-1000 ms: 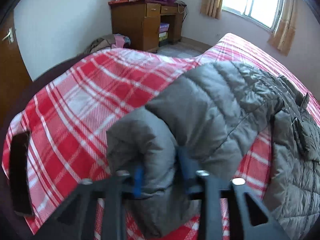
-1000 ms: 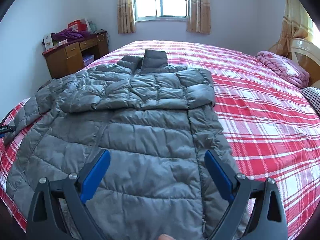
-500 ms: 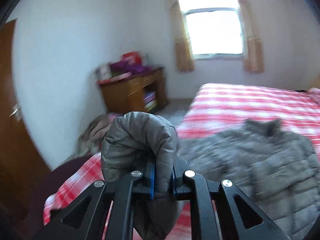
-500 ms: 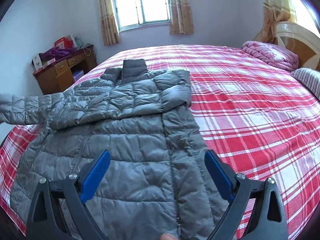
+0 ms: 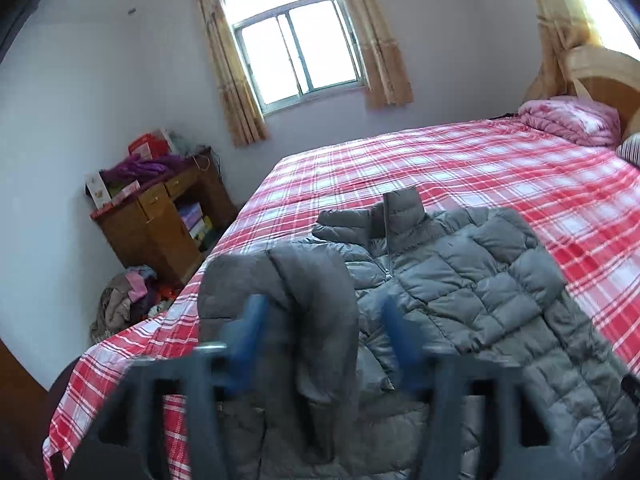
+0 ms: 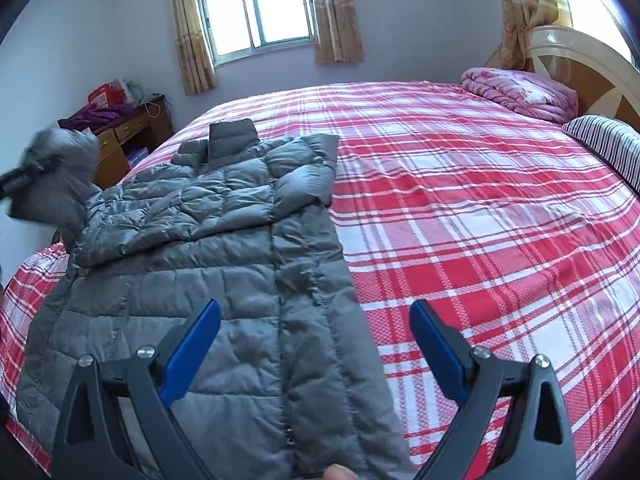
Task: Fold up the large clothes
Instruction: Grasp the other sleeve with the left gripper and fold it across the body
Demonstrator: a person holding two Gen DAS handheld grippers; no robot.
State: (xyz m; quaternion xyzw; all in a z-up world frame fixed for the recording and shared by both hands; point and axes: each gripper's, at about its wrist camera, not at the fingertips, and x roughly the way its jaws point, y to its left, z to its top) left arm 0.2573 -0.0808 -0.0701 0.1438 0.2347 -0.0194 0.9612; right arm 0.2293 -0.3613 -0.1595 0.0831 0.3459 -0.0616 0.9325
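- You will find no readable writing in either view: no word, number, brand or sign can be made out.
- The white box (image 5: pixel 99 191) on the wooden desk (image 5: pixel 158 227) carries coloured print, but it is too small for you to read.
- The red box (image 5: pixel 144 147) behind it shows pale marks that stay illegible; in the right wrist view the same red box (image 6: pixel 103 96) is no clearer.
- The grey jacket (image 6: pixel 224 248) shows you no label or logo.

Daylit window (image 6: pixel 256 8), wooden desk (image 5: pixel 160 220)
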